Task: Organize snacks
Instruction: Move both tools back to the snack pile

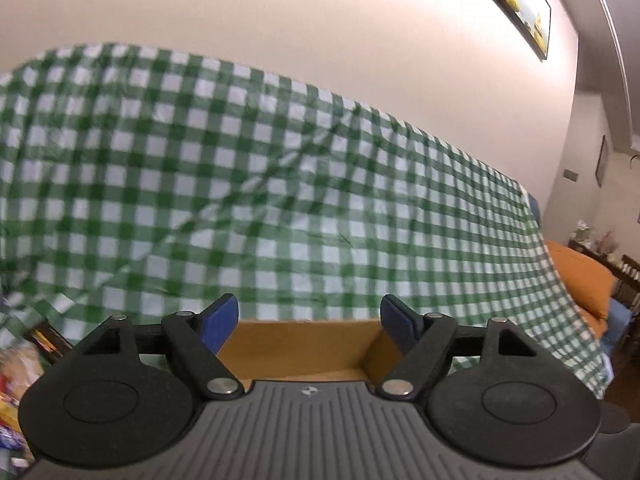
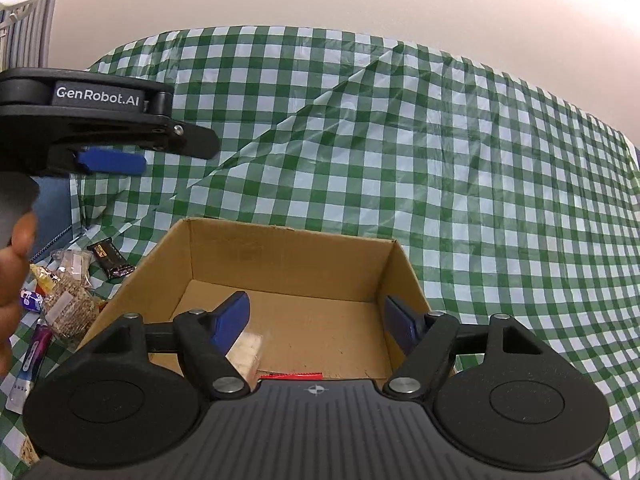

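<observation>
Two tools hang released over the cardboard box (image 2: 288, 280) — our right tool (image 2: 316, 328) spread above its floor, nothing between the fingers, a pale wrapped snack (image 2: 246, 354) just below. Our left tool (image 2: 110, 164), equally slack, sits nearer the loose snack pile (image 2: 68, 300) left of the box on the checked cloth (image 2: 440, 160). Most wrappers blur — unreadable.

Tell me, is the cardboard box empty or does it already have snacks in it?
Not empty. The cardboard box holds a pale wrapped snack and a red packet near its front wall; most of its floor is bare.
</observation>
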Demonstrator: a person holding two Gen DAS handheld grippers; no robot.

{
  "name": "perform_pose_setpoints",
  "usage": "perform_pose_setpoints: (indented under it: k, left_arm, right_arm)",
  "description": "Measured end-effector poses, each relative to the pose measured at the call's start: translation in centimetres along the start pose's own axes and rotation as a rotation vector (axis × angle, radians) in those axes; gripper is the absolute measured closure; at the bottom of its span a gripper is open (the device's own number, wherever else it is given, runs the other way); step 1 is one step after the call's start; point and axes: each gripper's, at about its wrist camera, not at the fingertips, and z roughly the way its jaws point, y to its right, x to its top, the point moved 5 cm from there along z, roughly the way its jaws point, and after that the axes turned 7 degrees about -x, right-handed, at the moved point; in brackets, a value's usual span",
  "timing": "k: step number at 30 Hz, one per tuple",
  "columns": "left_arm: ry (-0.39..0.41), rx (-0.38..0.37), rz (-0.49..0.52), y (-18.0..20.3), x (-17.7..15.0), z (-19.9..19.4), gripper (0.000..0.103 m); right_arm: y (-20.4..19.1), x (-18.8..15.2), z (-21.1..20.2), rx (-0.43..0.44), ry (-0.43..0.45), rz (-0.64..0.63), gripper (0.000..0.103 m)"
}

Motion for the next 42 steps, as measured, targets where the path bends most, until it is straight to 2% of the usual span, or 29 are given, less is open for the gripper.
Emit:
perform_pose_setpoints:
  k: [3, 6, 8, 10, 12, 13, 16, 17, 19, 21, 24, 29, 34, 37, 42]
  left_arm:
    - [-0.022, -0.008, -0.022, -0.9, 0.1, -1.1, 0.021]
    - [-0.085, -0.030, -0.003, -1.7, -0.4, -2.4, 0.025]
    - [-0.144, -0.053, 0.014, -2.4, -0.7, -3.2, 0.037]
    - [-0.194, -0.068, -0.011, -3.6, -0.9, -4.3, 0.071]
    - [-0.228, -0.058, -0.048, -5.1, -0.9, -5.5, 0.093]
    - [-0.246, -0.045, -0.031, -5.7, -1.2, -6.2, 0.095]
    - [-0.281, 0.002, 0.077, -7.0, -2.2, -8.2, 0.097]
    - [-0.284, 0.020, 0.083, -7.9, -2.7, -8.9, 0.097]
    - [-0.283, 0.046, 0.002, -9.9, -4.1, -10.3, 0.097]
    - [-0.330, 0.102, -0.070, -11.7, -5.5, -11.1, 0.097]
    - [-0.283, 0.118, -0.100, -13.0, -4.9, -12.4, 0.096]
    - [-0.334, 0.125, -0.163, -15.3, -5.7, -12.8, 0.096]
    - [-0.341, 0.101, -0.205, -17.5, -6.9, -13.3, 0.096]
    - [-0.347, 0.129, -0.211, -18.9, -7.6, -13.5, 0.096]
    - [-0.327, 0.191, -0.237, -21.3, -7.6, -14.3, 0.096]
  right_arm:
    - [-0.7, 0.1, -0.2, 0.006, 0.013, -0.014, 0.033]
    - [-1.4, 0.2, -0.5, 0.019, 0.025, -0.024, 0.041]
    - [-1.8, 0.2, -0.5, 0.029, 0.024, -0.024, 0.047]
    - [-2.3, 0.1, -0.6, 0.035, 0.018, -0.023, 0.055]
    - [-2.8, 0.2, -0.8, 0.053, 0.021, -0.019, 0.059]
    - [-3.1, 0.3, -0.9, 0.060, 0.024, -0.017, 0.062]
    - [-4.0, 0.4, -1.5, 0.083, 0.034, -0.003, 0.065]
    - [-4.4, 0.4, -1.7, 0.091, 0.034, 0.002, 0.066]
    - [-5.2, 0.5, -2.0, 0.106, 0.037, 0.006, 0.066]
    - [-6.2, 0.6, -2.4, 0.125, 0.045, 0.006, 0.066]
    - [-7.9, 0.7, -2.9, 0.159, 0.049, 0.015, 0.066]
    - [-11.1, 0.7, -3.9, 0.240, 0.054, 0.018, 0.066]
    - [-15.2, 0.3, -5.2, 0.349, 0.062, -0.028, 0.070]
    - [-17.9, 0.0, -6.1, 0.415, 0.063, -0.062, 0.074]
    - [-21.9, -1.2, -7.0, 0.515, 0.044, -0.130, 0.076]
